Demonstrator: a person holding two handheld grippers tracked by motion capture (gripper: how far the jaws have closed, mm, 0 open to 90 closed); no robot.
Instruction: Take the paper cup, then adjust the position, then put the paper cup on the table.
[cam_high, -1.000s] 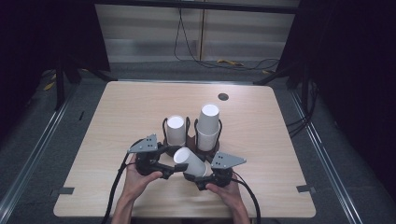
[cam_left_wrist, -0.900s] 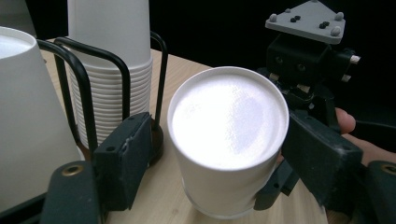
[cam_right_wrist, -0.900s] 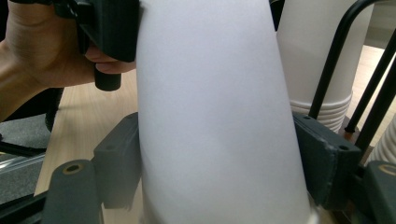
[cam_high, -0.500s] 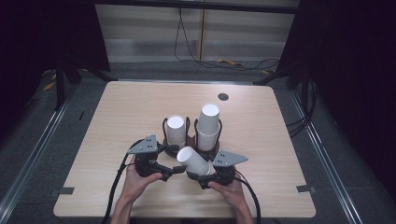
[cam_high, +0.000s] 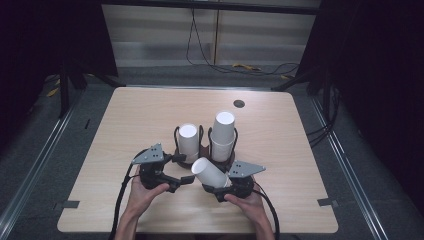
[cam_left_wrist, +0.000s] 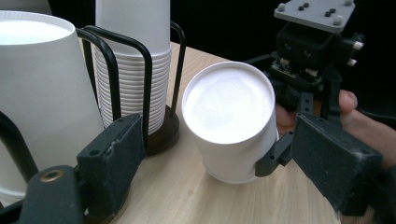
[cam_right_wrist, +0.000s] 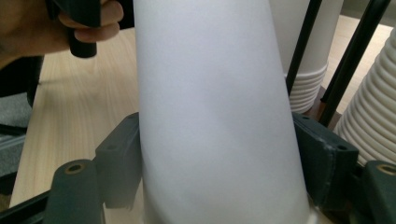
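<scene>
Two hands come in from the bottom of the high view, forearms cut off by the lower edge, each gripping a tool low over the near half of the table (cam_high: 125, 115). The left gripper (cam_high: 175, 170) points toward the middle, and its jaws have just been opening; they now stand wide with nothing pressed between them. The right gripper (cam_high: 212, 186) holds a single white cup (cam_high: 210, 172), tilted with its closed bottom toward the left tool, just in front of a black wire rack (cam_high: 202, 135) with two cup stacks (cam_high: 223, 135).

From the left gripper view, the cup (cam_left_wrist: 231, 121) sits between the spread jaws, its bottom facing the camera, touching neither pad. The right gripper (cam_left_wrist: 313, 70) and part of a hand show behind it. Rack wires (cam_left_wrist: 144, 79) hide parts of the stacks (cam_left_wrist: 133, 70).

From the right gripper view, both jaws press the cup's (cam_right_wrist: 215, 116) sides; its two ends are cut off. Fingers of the other hand (cam_right_wrist: 70, 23) show blurred at top left.
</scene>
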